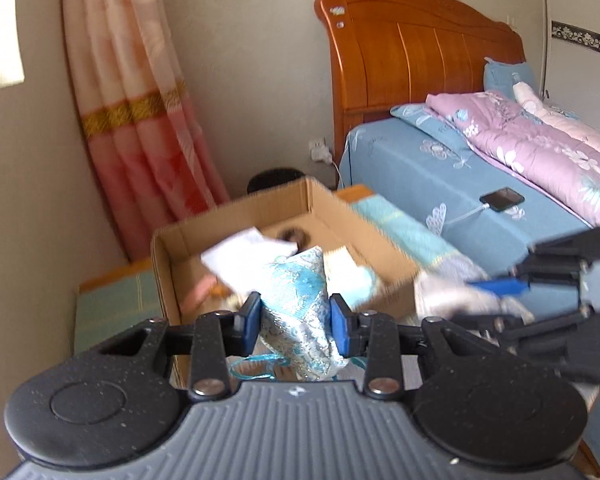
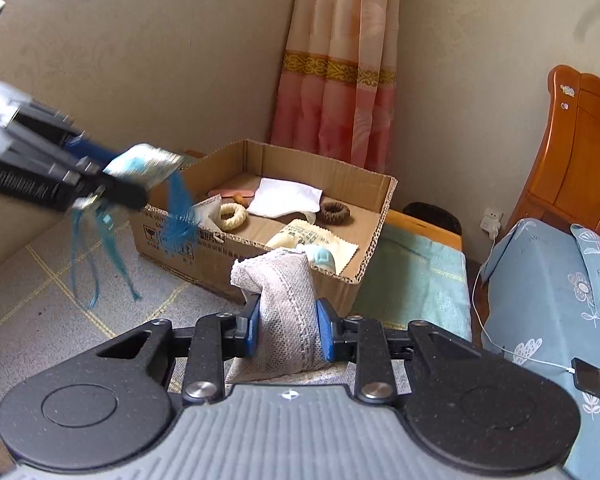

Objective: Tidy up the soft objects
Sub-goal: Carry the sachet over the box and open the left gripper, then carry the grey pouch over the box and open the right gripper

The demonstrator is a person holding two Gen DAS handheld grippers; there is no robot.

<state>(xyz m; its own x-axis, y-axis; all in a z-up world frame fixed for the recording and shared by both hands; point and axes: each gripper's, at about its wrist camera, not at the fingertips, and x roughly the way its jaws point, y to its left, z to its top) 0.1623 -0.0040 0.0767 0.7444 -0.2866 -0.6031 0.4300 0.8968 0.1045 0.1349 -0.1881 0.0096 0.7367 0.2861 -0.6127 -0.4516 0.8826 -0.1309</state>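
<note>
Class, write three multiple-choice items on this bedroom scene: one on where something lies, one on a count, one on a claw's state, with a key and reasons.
1. Where does the phone lie?
A. on the bed
B. in the box
C. on the floor

2. How many ring-shaped hair ties lie in the cardboard box?
A. none
B. two
C. five

3. What is the right claw doing?
A. hanging open
B. gripping a grey pouch
C. gripping the curtain

Key: 1 A, it rests on the blue sheet, cable attached. 2 B, a cream ring and a brown ring. 3 B, both pads press the grey pouch.
</note>
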